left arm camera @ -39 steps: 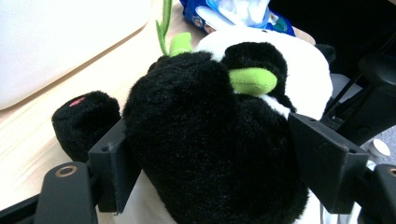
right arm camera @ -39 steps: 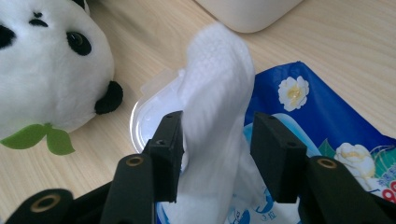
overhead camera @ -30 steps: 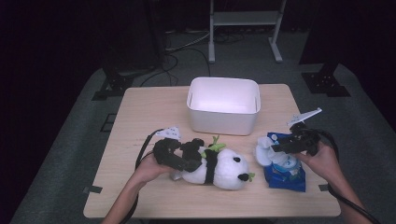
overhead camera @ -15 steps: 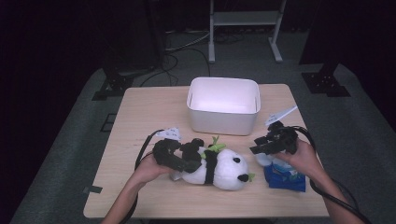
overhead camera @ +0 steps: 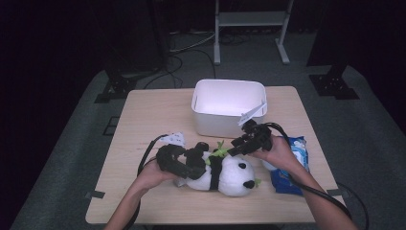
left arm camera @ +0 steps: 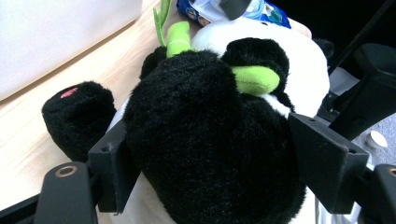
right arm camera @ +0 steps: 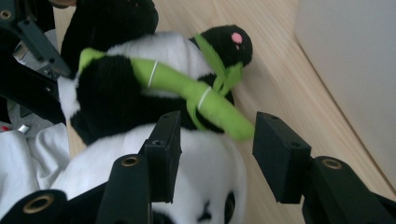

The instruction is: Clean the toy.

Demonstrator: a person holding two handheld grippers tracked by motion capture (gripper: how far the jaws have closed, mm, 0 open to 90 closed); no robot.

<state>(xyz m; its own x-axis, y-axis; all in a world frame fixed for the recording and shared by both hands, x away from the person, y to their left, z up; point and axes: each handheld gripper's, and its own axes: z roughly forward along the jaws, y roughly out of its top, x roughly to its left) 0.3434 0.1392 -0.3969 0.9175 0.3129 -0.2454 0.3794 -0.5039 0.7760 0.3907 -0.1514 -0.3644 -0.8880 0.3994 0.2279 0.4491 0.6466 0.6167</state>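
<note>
A black-and-white panda plush (overhead camera: 230,175) lies on its side at the front middle of the wooden table (overhead camera: 143,120), with a green bamboo stalk (overhead camera: 219,148) on its chest. My left gripper (overhead camera: 194,160) is shut on the panda's black rear part (left arm camera: 196,116), its pads (left arm camera: 109,158) pressing in from both sides. My right gripper (overhead camera: 237,146) hovers over the panda's upper body, jaws open. In the right gripper view the bamboo's (right arm camera: 187,91) end lies between the jaw tips (right arm camera: 215,135), untouched.
A white bin (overhead camera: 225,124) stands just behind the panda, close to my right gripper. A blue packet (overhead camera: 289,179) lies right of the panda under my right forearm. A small white item (overhead camera: 174,139) rests by the left gripper's cable.
My right hand has swung left from above the blue packet to the panda's bamboo. My left gripper has kept its hold and place.
</note>
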